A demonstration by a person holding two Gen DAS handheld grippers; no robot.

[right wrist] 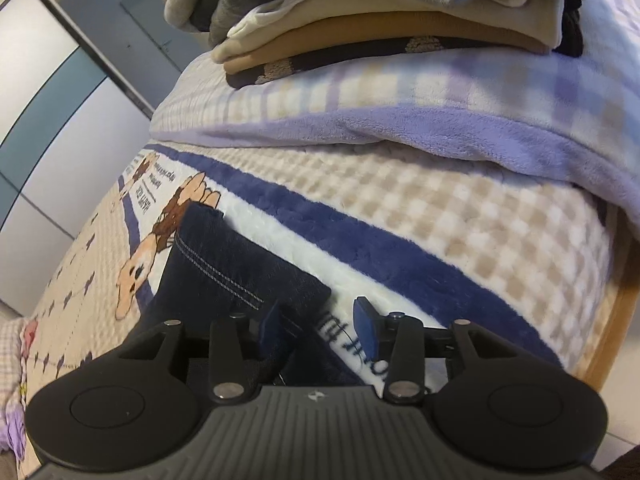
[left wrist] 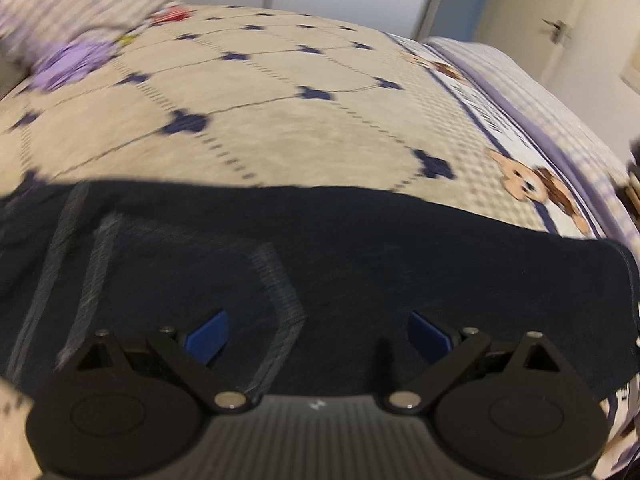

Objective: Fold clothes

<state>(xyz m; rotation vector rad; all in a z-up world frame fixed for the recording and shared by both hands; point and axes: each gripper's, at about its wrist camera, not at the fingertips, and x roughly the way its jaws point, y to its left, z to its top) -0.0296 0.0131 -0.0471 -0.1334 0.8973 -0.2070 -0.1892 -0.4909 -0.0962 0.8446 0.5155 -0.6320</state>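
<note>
Dark navy jeans (left wrist: 360,264) with pale stitched seams lie flat across the beige bedspread (left wrist: 260,120), filling the lower half of the left wrist view. My left gripper (left wrist: 319,334) hovers over them, open wide, with only flat cloth below its blue pads. In the right wrist view a stitched end of the jeans (right wrist: 224,256) lies on the bedspread's white and navy border (right wrist: 400,256). My right gripper (right wrist: 320,328) stands partly open there. The denim edge runs under its left finger and into the gap, and the pads do not press on it.
A stack of folded clothes (right wrist: 360,20) rests on a lilac checked blanket (right wrist: 400,120) at the bed's far side. A striped pillow (left wrist: 80,8) lies at the far left. Wardrobe doors (right wrist: 48,100) stand beyond the bed. The bed's edge (right wrist: 612,320) drops off at right.
</note>
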